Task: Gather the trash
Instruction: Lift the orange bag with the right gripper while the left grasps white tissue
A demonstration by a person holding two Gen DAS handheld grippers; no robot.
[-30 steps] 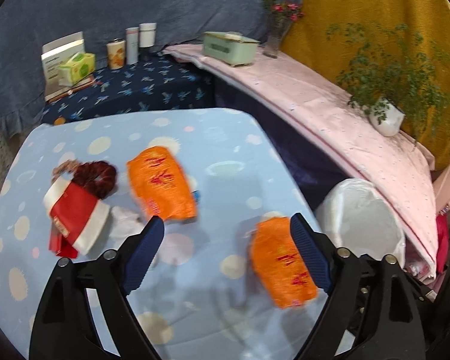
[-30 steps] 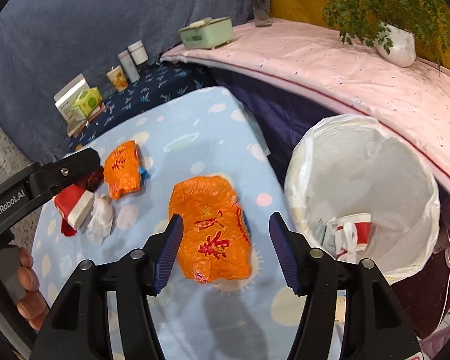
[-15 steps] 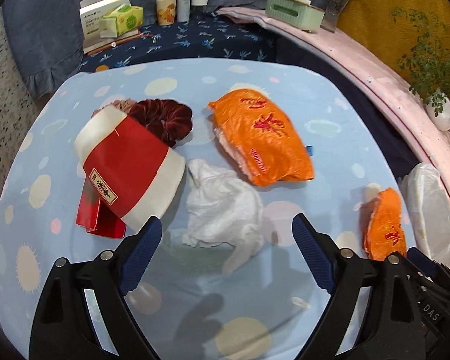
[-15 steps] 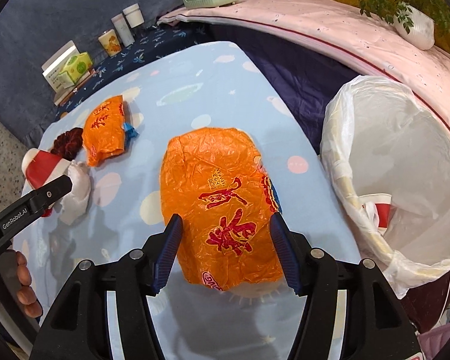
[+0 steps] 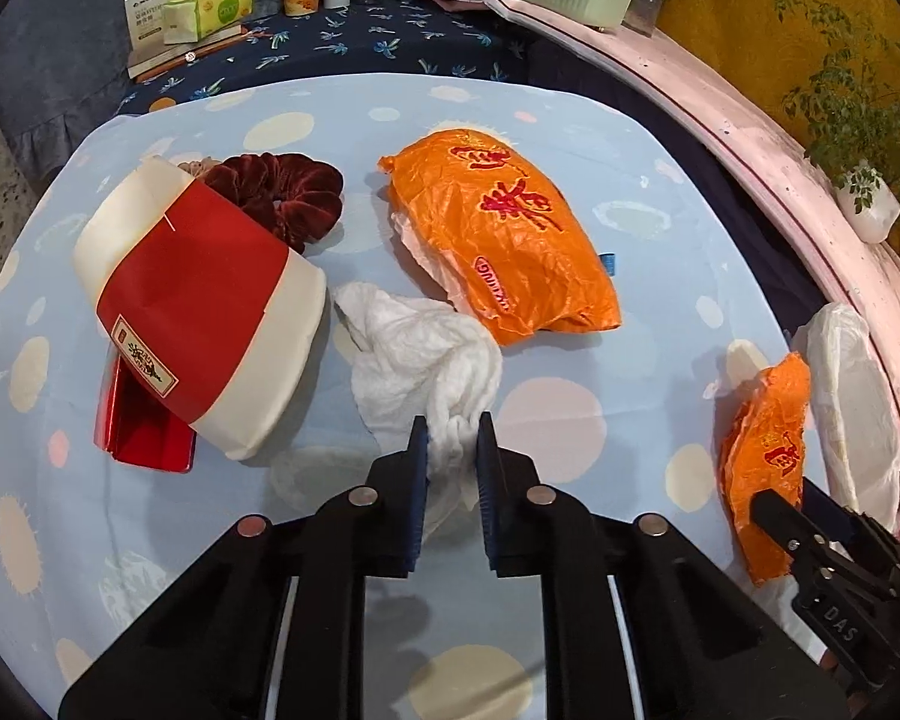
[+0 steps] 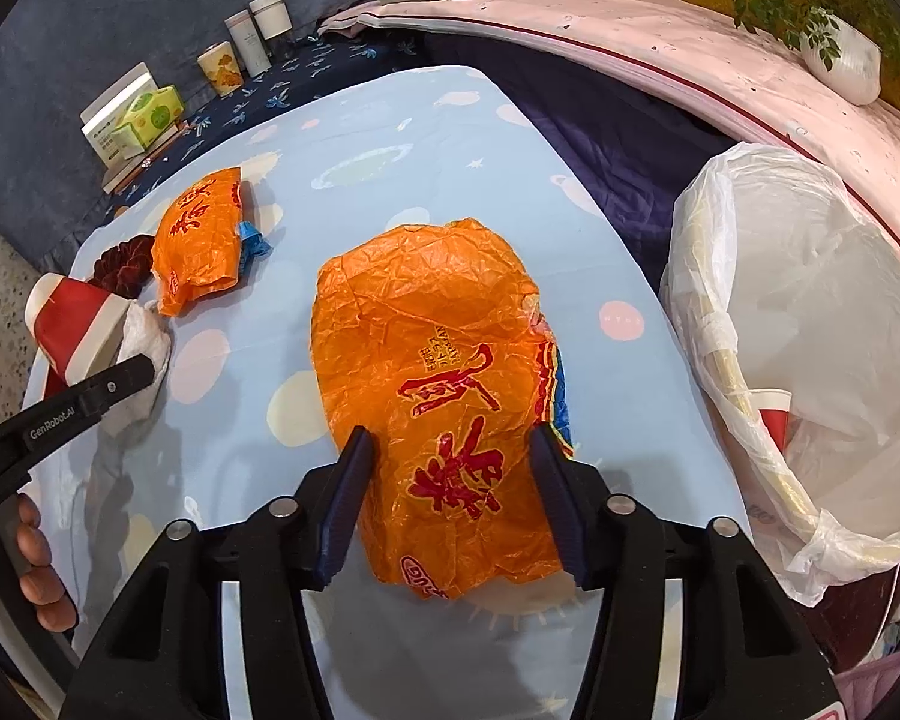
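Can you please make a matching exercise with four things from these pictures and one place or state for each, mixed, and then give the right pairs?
Things
1. tissue
2. scrunchie
3. paper cup
4. near orange bag

Places or states
A. inside the bin
B. between the right gripper's pads
C. pinched by the left gripper
D. behind the red and white box

Pairs: 1-C, 2-D, 3-A, 4-B

Each tool [image 5: 452, 441] is black plastic — blue pads, silver screws, perhaps "GenRobot.AI" lettering.
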